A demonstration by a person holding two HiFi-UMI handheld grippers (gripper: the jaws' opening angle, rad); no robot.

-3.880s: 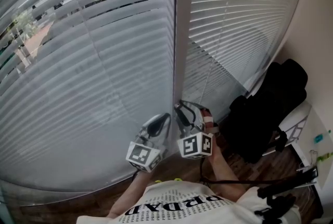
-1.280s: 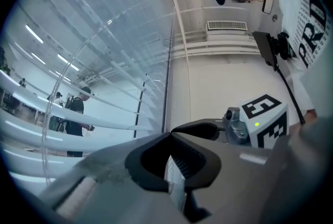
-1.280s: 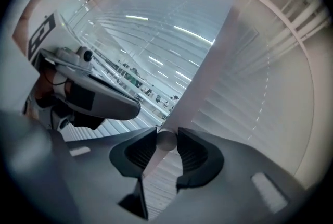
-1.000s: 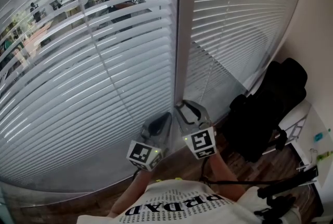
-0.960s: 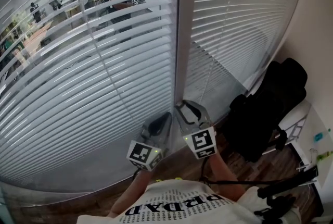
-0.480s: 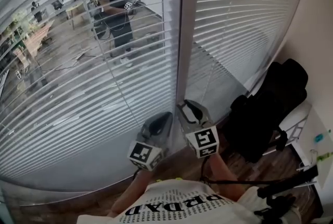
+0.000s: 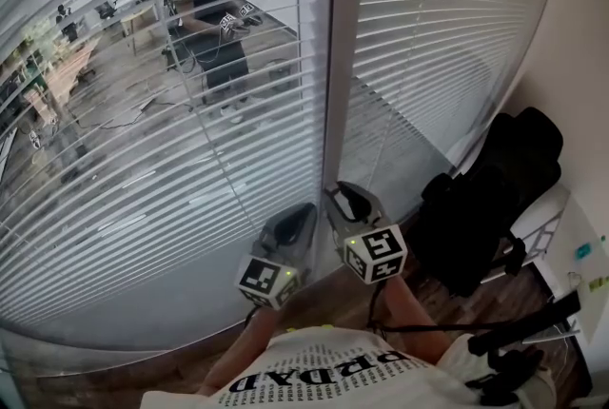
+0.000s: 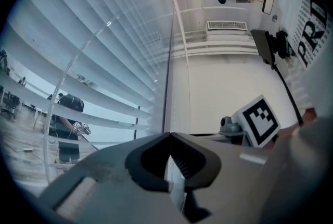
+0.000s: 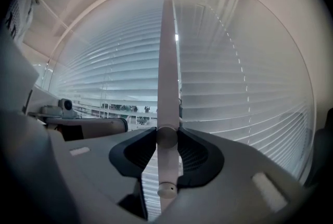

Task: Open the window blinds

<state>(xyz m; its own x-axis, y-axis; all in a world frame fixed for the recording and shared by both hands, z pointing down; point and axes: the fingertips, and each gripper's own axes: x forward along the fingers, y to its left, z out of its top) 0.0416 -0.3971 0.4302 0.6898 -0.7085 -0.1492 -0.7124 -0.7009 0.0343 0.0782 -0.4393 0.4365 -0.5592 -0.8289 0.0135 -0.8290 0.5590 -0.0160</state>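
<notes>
Beside the blinds (image 7: pixel 171 160), my right gripper (image 9: pixel 167 133) clamps the tilt wand (image 9: pixel 167 61) — long axis vertical, straight up through its jaws; left gripper (image 8: pixel 170 137) closed, empty.

Blinds (image 7: pixel 438 27) white — wand (image 9: pixel 167 87) white, bag (image 7: pixel 495 198) black.

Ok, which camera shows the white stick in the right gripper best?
The right gripper view: the white stick runs straight up the middle, with the right gripper clamped on its lower end. In the head view it blends into the white window post. In the left gripper view I cannot pick it out.
</notes>
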